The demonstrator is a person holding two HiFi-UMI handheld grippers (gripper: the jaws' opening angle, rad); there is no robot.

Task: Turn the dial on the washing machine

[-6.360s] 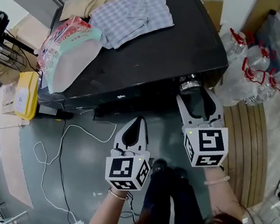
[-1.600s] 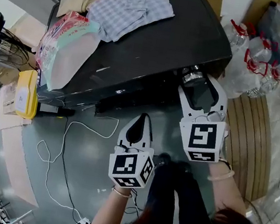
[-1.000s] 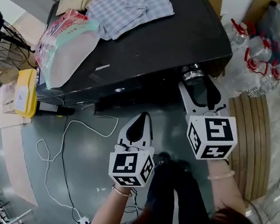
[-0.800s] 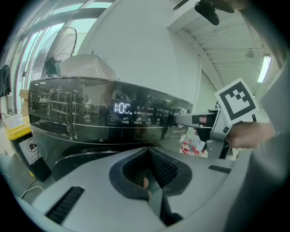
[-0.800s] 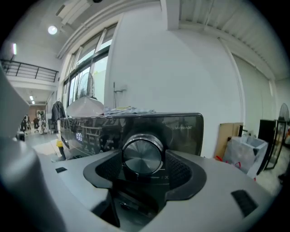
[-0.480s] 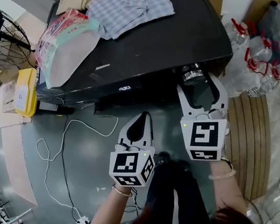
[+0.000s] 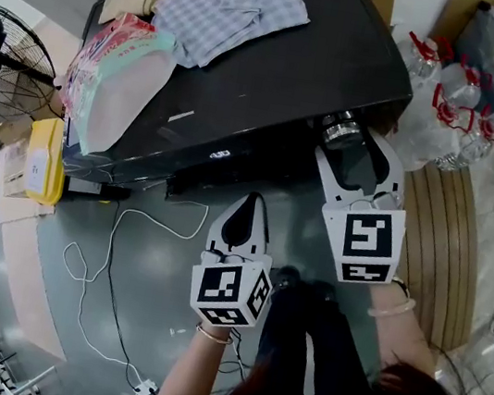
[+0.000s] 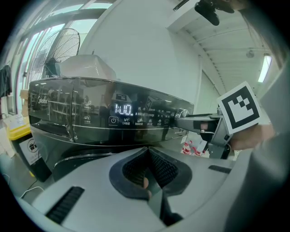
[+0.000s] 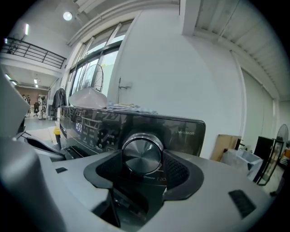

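The dark washing machine (image 7: 278, 66) has a round silver dial (image 7: 341, 131) at the right end of its front panel. My right gripper (image 7: 350, 149) reaches up to it. In the right gripper view the dial (image 9: 142, 154) sits between the two black pads (image 9: 108, 168), which touch its sides. These jaws have just been closing, with the dial between them. My left gripper (image 7: 248, 200) hangs lower left, apart from the panel, shut and empty, and its pads (image 8: 161, 166) meet. The panel display (image 8: 122, 109) is lit.
Folded clothes (image 7: 233, 2) and a plastic bag (image 7: 115, 90) lie on top of the machine. Large water bottles (image 7: 448, 118) stand at the right, a yellow container (image 7: 34, 170) and a fan (image 7: 2, 38) at the left. A white cable (image 7: 117, 245) trails over the floor.
The right gripper has rolled back and forth about the dial, as its marker cube shows. The panel display has lit up. The left gripper has stayed where it was.
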